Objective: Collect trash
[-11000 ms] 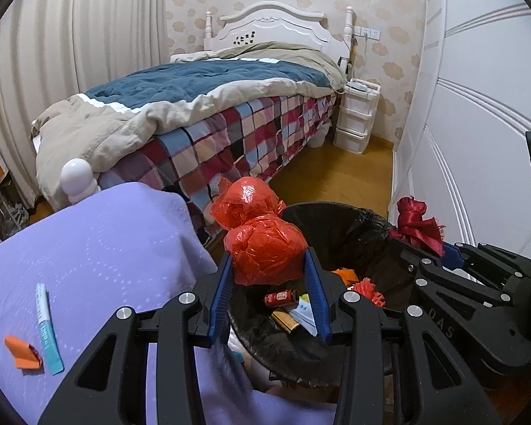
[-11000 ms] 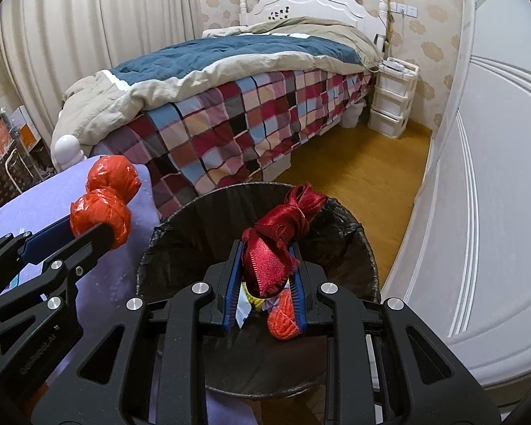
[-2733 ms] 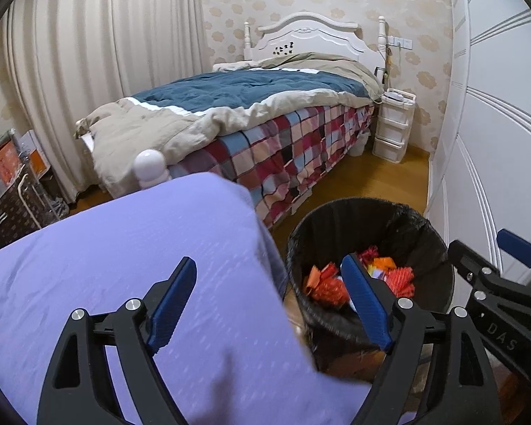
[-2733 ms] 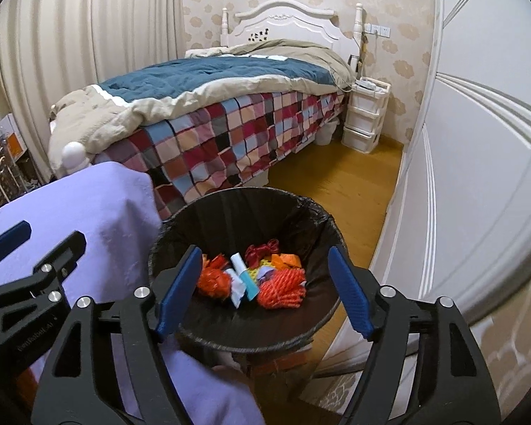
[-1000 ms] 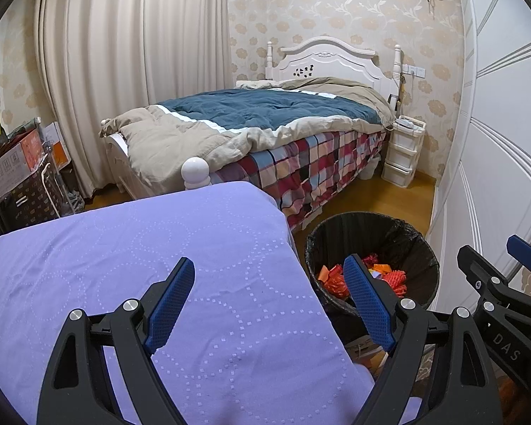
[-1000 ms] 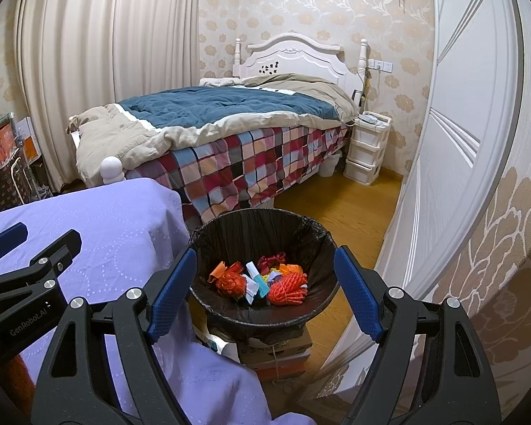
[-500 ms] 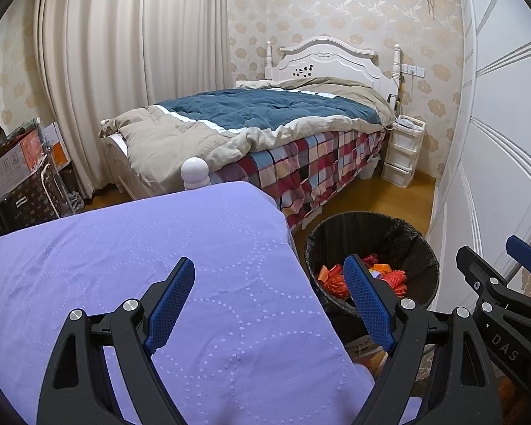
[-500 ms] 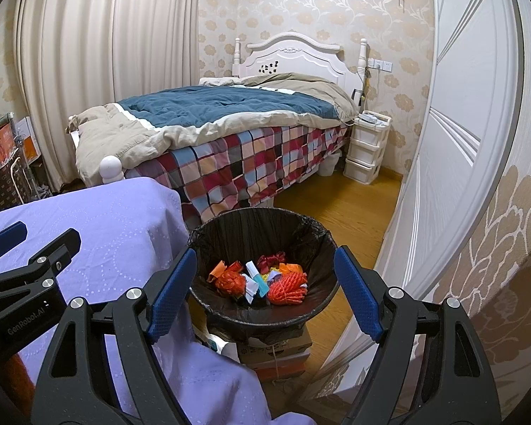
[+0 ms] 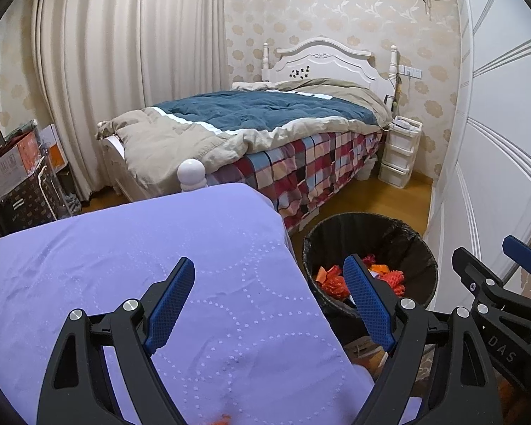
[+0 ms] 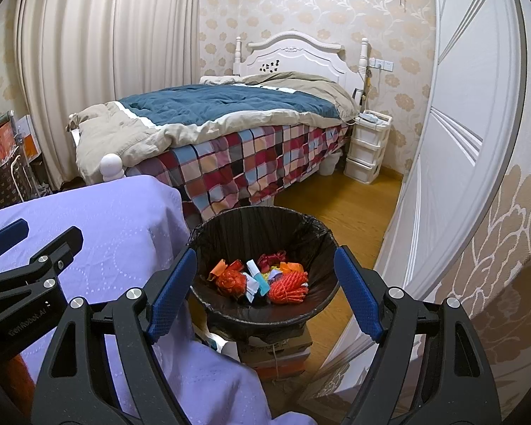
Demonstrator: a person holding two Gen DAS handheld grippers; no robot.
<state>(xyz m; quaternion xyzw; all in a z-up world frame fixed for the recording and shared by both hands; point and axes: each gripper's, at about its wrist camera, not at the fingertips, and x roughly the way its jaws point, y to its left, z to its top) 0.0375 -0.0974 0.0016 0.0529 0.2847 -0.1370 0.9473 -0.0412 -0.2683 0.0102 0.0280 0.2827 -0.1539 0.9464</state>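
bed (image 9: 265, 120) | white drawer unit (image 9: 400, 152) beside it | boxes (image 9: 14, 163), perhaps cardboard, left

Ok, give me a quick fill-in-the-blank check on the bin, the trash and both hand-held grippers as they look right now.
1. The trash lies inside the ___ bin.
2. Both the left hand-held gripper and the right hand-held gripper are ___.
3. The bin stands on a ___ box.
4. The table cloth is ___.

Missing words: black; open; cardboard; purple

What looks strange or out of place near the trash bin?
The bin stands raised on a stack of cardboard boxes, not on the floor, which looks unsteady. The trash lies inside; nothing is spilled around it.
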